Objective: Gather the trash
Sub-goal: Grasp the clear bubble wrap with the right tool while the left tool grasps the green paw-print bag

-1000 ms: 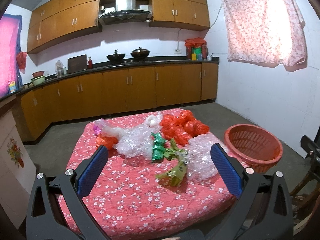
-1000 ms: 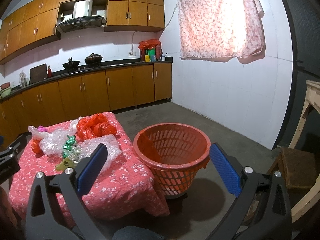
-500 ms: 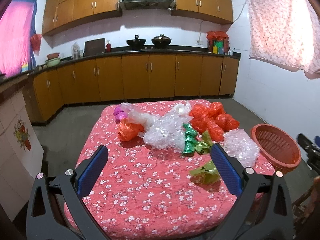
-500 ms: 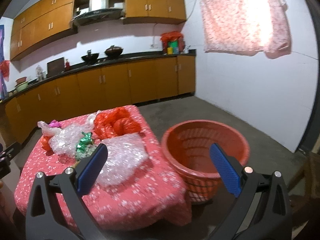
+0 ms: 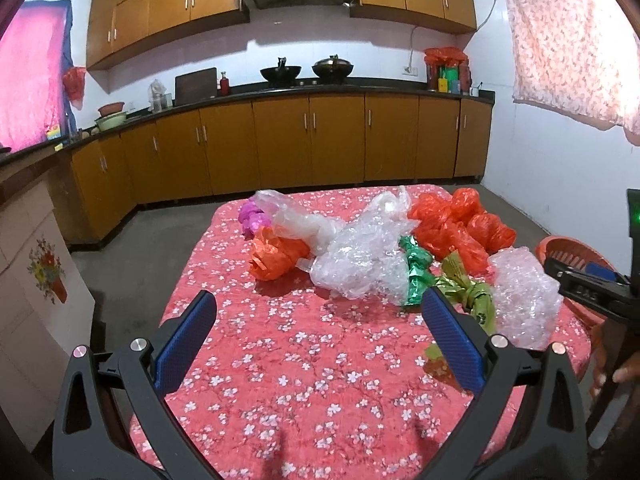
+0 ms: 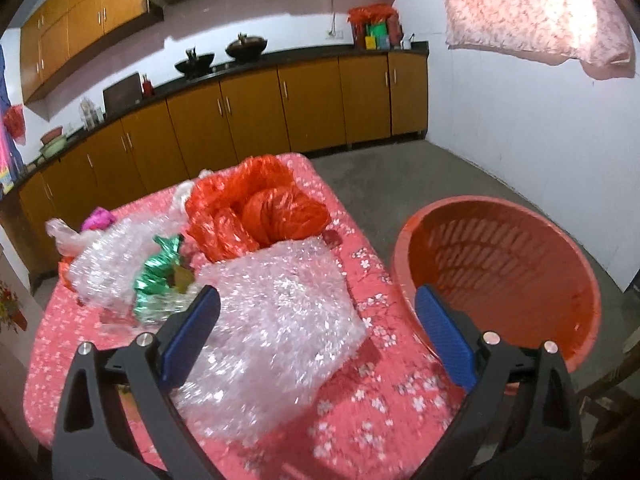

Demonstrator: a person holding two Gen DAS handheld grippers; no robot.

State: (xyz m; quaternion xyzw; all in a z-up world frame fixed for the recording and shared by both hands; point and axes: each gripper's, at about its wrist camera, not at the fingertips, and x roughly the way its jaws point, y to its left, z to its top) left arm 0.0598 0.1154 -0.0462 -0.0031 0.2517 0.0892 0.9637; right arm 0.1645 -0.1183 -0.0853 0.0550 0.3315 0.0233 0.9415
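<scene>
Nearest: my right gripper [image 6: 316, 340], spread wide, empty, over the bubble wrap [image 6: 276, 320] on the floral table [image 6: 64, 364]. I judge it light, springy, slippery; pinch a bunched edge. Left gripper [image 5: 320, 340], equally wide, empty. Beyond: red bags [image 6: 256, 208]. Beside table: orange basket [image 6: 500, 264].

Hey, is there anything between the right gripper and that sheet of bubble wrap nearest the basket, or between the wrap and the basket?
Nothing visible blocks either path. The right gripper is open with the bubble wrap directly ahead. The orange basket stands beside the table's edge, open-topped, with only bare tablecloth between.
</scene>
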